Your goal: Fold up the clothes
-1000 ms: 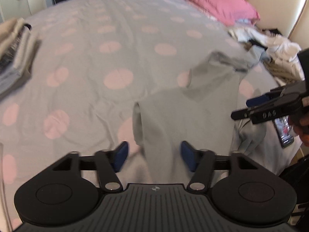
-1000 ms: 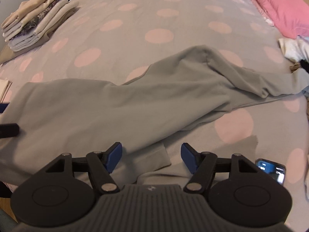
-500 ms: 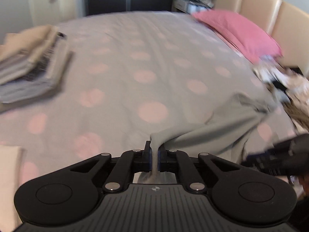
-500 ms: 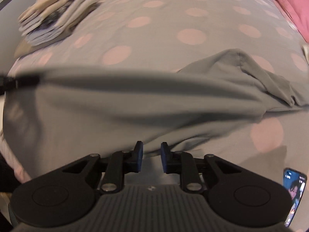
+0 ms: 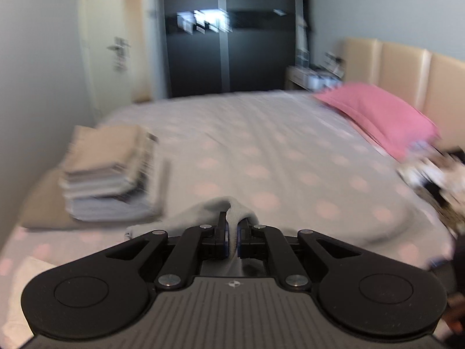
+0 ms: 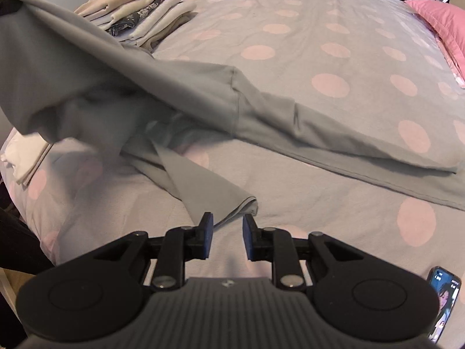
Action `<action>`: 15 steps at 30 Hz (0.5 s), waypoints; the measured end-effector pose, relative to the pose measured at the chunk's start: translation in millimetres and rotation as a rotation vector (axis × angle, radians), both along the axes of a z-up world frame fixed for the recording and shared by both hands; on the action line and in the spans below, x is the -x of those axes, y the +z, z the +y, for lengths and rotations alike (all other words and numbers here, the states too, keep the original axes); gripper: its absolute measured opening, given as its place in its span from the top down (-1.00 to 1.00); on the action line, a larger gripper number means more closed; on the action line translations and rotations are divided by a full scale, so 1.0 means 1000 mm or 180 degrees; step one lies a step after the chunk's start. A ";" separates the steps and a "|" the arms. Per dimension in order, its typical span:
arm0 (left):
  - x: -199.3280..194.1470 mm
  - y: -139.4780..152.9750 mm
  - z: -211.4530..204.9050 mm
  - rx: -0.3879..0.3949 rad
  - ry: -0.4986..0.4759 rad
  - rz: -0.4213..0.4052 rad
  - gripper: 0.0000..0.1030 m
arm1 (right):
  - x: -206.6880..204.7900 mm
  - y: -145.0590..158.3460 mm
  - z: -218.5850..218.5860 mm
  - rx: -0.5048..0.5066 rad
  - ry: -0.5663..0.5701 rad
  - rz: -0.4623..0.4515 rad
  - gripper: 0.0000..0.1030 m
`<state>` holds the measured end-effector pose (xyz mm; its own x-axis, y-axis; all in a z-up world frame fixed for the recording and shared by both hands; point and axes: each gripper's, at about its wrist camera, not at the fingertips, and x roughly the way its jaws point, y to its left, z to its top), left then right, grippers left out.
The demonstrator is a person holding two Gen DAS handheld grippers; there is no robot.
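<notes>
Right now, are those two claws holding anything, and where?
The left gripper pinches an edge of the grey garment and lifts it. The right gripper is open, holding nothing.

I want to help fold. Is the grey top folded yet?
Not yet. The grey top lies spread, one end lifted by the left gripper.

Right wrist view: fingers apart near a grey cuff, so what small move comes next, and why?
Probably ease the right gripper forward and close on the sleeve end just ahead. Its fingers hold nothing, while the left gripper already pinches the grey garment and holds one part above the bed.
</notes>
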<state>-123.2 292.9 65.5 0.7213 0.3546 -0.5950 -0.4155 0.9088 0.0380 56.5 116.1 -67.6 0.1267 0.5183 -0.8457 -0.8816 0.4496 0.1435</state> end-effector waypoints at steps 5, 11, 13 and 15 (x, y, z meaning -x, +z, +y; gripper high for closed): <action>-0.012 -0.047 -0.049 0.0242 -0.0579 0.0343 0.94 | 0.002 0.005 -0.003 -0.0024 -0.0018 -0.0019 0.32; -0.013 -0.109 -0.112 0.0467 -0.1169 0.0875 0.92 | 0.003 0.008 -0.006 -0.0025 -0.0020 0.0013 0.27; -0.012 -0.124 -0.125 0.0458 -0.1275 0.1037 0.88 | 0.004 0.010 -0.006 -0.0033 0.0011 0.0008 0.27; -0.009 -0.133 -0.132 0.0431 -0.1378 0.1159 0.61 | 0.006 0.011 -0.007 -0.0039 0.0051 -0.0011 0.27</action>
<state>-113.9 160.4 -67.0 0.5239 -0.0234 -0.8515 0.0131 0.9997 -0.0195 50.9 109.2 -56.6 0.1213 0.5306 -0.8389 -0.8892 0.4337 0.1458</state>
